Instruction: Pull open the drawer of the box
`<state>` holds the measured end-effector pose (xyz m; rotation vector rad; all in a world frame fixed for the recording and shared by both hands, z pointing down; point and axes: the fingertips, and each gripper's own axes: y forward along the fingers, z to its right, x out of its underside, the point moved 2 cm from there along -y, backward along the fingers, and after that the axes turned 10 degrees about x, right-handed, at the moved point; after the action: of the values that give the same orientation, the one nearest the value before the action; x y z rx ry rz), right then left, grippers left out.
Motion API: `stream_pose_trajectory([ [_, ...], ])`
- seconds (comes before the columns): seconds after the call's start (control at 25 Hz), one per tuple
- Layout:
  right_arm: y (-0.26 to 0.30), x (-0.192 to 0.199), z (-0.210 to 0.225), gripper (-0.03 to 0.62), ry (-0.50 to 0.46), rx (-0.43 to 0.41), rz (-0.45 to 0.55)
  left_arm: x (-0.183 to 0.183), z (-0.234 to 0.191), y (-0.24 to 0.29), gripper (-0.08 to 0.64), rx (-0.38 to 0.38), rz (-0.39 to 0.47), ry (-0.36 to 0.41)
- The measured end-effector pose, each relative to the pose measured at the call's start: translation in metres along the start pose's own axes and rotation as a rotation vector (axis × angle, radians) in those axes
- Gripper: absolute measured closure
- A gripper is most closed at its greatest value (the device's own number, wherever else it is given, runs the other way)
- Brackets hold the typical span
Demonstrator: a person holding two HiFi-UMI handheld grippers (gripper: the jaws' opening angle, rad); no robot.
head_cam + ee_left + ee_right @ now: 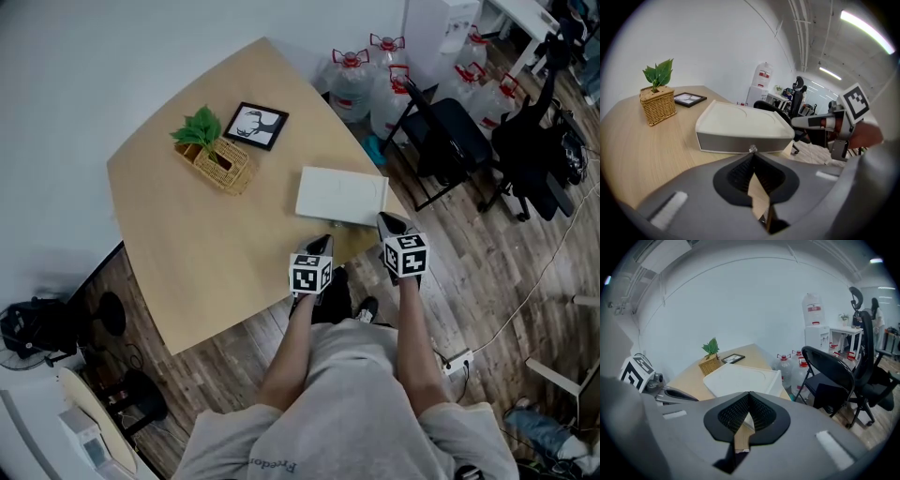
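- A pale wooden desk [178, 244] carries a flat white box [342, 195] near its right-hand edge, close to where the person stands.
- The box's grey drawer [740, 142] faces the person and sits flush with the front, fully closed. A small shiny knob [752, 149] is at its middle.
- The left gripper [323, 240] is held low in front of the drawer. Its jaws are closed tip to tip with nothing between them, and the tips sit just short of the knob. I cannot tell whether they touch it.
- The right gripper [387, 218] hangs by the box's near right corner, over the desk edge. Its jaws are also pressed together and empty, pointing across the box's white lid.
- Each gripper has a cube with square markers, and a bare forearm leads back from it to the person's grey shirt.
- Farther back on the desk stand a wicker basket [223, 166] with a green plant [200, 125] and, just beside it, a black picture frame [256, 125], both well apart from the box.
- Off the desk to the right are a black folding chair [448, 136] and a cluster of water bottles [375, 82] on the wooden floor.
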<state>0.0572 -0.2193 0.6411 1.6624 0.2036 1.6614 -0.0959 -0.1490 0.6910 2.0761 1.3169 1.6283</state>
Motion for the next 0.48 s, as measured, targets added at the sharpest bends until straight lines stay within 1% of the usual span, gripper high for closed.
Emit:
stream_pose_trajectory([
  [0.24,0.020,0.000,-0.004,0.591,-0.091,0.015,-0.047,0.012,-0.010,0.015,0.506,0.017,-0.057,-0.013],
  [0.48,0.028,-0.002,-0.005,0.591,-0.136,0.016,-0.062,0.008,-0.011,0.024,0.505,0.037,-0.054,-0.002],
])
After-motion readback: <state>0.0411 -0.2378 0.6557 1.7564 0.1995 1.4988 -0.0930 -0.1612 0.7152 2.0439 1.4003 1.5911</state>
